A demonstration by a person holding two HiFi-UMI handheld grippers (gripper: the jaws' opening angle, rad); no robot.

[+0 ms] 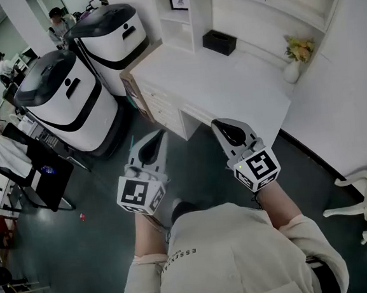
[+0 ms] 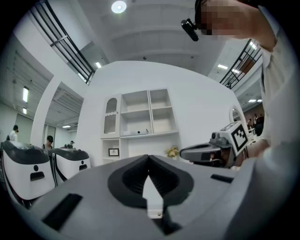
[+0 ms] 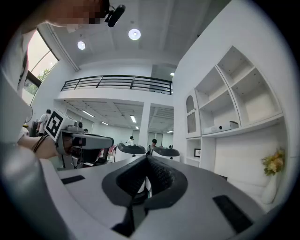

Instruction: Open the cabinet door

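Nothing's being touched yet, both hands are hanging in front of the counter (image 1: 229, 81) with the task not started. The left gripper (image 1: 157, 138) has its jaws pinched fully together with nothing in them, and the right gripper (image 1: 221, 126) looks the same in its own view, tips meeting and empty. The cabinet door (image 2: 111, 115) I'd bet on is the tall arched one at the left end of the shelf unit (image 1: 247, 3) that sits on the back of the counter, right above the cubby with the little picture frame (image 1: 178, 3). From the head view that door is basically cut off at the top edge, so I'm going by the two gripper views here. The fronts under the counter's left end (image 1: 161, 109) look like drawers to me, though the steep angle makes that hard to call. What the next move hangs on: the door is across the counter from both grippers and higher than the level line they're pointing along, up-left of the left jaws and up-right of the right jaws. Its long side runs upright. I'd guess the left gripper is slightly nearer since it's on the counter's left side, but it's close. Either one would need to lift, reach over the counter and open up before grabbing an edge.
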